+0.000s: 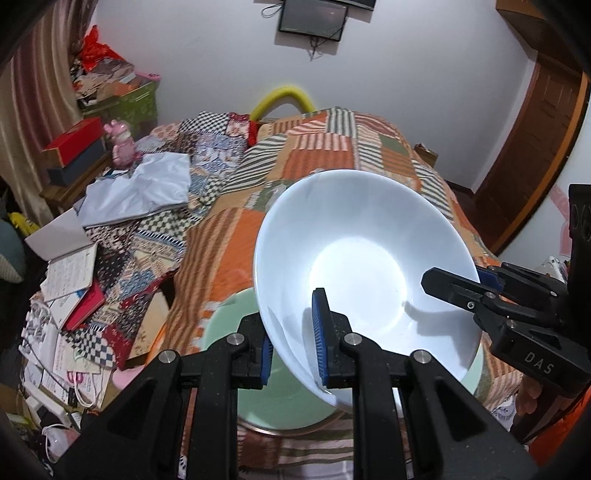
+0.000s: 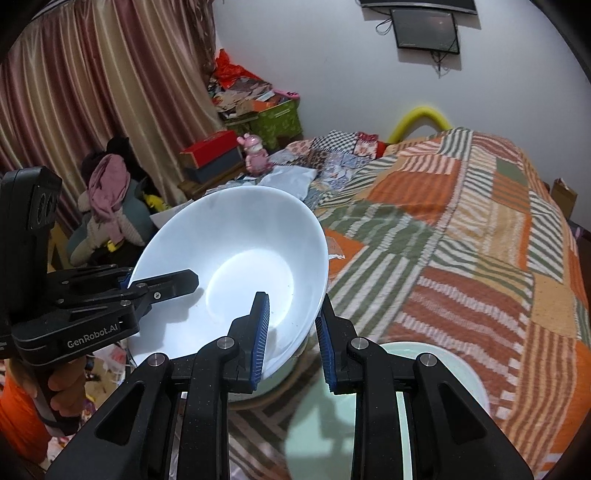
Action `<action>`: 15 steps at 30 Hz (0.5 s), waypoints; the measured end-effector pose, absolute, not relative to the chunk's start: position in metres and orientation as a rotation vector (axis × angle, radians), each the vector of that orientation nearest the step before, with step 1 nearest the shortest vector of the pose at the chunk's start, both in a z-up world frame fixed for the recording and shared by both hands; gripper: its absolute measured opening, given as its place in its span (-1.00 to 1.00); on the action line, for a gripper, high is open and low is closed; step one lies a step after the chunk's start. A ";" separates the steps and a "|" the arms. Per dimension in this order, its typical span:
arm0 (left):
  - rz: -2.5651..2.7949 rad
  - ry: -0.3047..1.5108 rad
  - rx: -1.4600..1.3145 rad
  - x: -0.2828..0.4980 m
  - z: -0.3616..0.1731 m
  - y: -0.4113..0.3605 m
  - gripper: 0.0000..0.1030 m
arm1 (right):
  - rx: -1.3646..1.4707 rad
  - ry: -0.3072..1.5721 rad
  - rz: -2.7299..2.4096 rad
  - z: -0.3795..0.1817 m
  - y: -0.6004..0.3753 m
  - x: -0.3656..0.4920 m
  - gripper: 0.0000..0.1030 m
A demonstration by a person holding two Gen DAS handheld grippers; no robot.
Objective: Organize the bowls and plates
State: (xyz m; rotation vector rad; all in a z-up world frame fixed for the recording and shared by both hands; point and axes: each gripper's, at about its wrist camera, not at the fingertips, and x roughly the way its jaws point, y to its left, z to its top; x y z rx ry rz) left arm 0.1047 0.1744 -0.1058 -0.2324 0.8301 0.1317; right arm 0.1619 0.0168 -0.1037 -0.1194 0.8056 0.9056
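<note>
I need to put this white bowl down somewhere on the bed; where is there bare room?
The striped patchwork quilt is bare on its right part, from the green plate towards the wall. Crowded: the bed's left side, with the grey-white cloth, notebooks and papers. Both grippers, left gripper and right gripper, straddle the white bowl rim.

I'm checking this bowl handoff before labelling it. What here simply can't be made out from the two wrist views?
- Left wrist view: the green dish under the white bowl is mostly covered by the bowl and the left gripper; its full shape is unclear.
- Right wrist view: whether the right gripper actually clamps the rim; the outer pad shows a gap.
- Both views: the wall screen is too small and dark to read.
</note>
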 end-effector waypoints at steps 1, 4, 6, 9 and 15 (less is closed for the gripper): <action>0.137 0.834 -0.235 0.103 -0.108 0.177 -0.64 | -0.119 0.814 0.912 -0.107 0.020 0.161 -0.55; 0.152 0.852 -0.247 0.099 -0.116 0.186 -0.64 | -0.121 0.835 0.923 -0.113 0.029 0.159 -0.55; 0.159 0.867 -0.249 0.098 -0.123 0.190 -0.64 | -0.123 0.853 0.928 -0.120 0.033 0.158 -0.55; 0.168 0.891 -0.252 0.096 -0.134 0.194 -0.64 | -0.127 0.886 0.933 -0.130 0.038 0.158 -0.55; 0.175 0.937 -0.260 0.095 -0.153 0.200 -0.64 | -0.143 0.942 0.939 -0.147 0.048 0.158 -0.55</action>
